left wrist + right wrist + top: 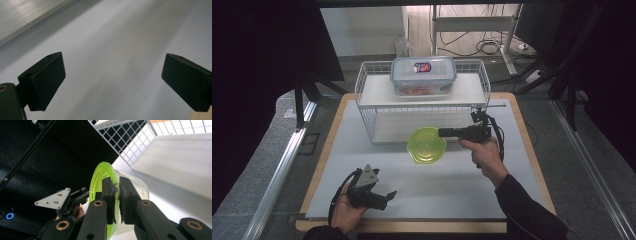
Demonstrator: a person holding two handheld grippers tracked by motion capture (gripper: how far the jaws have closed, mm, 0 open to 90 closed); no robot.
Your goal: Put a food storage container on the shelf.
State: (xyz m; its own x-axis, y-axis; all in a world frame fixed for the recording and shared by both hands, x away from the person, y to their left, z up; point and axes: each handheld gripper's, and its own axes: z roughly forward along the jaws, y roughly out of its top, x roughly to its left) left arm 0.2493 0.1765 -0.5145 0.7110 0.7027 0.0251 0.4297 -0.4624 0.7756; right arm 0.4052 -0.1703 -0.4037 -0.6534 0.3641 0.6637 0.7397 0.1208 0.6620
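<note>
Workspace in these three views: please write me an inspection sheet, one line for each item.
Surface: white mat on a wooden-edged table, bare in front.
Job's things: green-lidded round container, held clear of the mat before the wire rack.
Clutter: clear box with blue lid on the rack's top shelf.
Grippers: right gripper shut on the container's rim; left gripper open, nothing between its jaws, low over the mat.
Cables: one black cable loops from the right gripper; more lie on the floor behind.
Surroundings: dark curtains at both sides, metal frame rails, a stand at the back.
</note>
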